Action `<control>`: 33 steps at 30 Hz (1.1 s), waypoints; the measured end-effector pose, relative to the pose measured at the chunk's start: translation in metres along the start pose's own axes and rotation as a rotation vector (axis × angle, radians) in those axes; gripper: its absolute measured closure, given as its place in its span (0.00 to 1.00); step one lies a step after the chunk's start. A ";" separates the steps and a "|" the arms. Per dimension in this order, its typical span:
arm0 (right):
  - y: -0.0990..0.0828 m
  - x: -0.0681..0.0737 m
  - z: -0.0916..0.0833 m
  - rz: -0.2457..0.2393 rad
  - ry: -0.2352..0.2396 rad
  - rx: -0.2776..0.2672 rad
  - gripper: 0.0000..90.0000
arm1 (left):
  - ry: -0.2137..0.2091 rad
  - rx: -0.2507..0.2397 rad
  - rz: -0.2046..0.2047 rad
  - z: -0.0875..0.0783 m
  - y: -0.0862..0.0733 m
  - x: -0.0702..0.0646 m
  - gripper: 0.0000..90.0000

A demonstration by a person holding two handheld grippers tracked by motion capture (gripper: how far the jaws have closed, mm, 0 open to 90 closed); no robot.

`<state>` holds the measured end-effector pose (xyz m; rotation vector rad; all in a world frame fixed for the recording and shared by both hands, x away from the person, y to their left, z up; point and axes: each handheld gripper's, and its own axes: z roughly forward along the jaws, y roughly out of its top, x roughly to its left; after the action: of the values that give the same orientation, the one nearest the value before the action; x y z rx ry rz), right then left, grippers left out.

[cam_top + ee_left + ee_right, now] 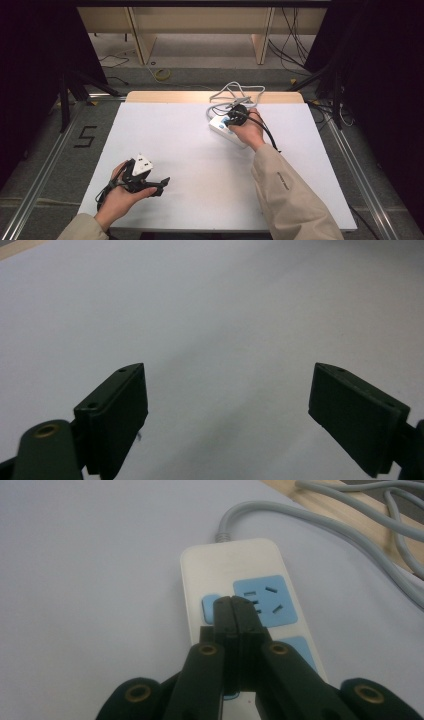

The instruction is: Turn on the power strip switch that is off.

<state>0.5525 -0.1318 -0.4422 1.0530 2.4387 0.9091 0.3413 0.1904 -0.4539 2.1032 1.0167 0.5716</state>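
Right claw (pixel 235 607): jaws shut together, empty, tips over the blue switch (pixel 210 607) of one power strip (pixel 235 562) at the table's (pixel 200 165) far edge. One grey cord (pixel 320 522) coils behind it. Left claw (pixel 227 405): open, empty, well apart, over bare table.

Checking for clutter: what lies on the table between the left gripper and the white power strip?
Nothing: in the high view, bare white tabletop runs from the open left gripper to the white power strip with blue sockets.
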 end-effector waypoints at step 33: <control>0.014 0.004 0.016 -0.015 0.005 0.032 1.00 | -0.004 -0.005 0.001 0.000 0.000 -0.001 0.17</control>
<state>0.5652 -0.1147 -0.4452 1.0432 2.4694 0.8723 0.3409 0.1900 -0.4539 2.1001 1.0114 0.5700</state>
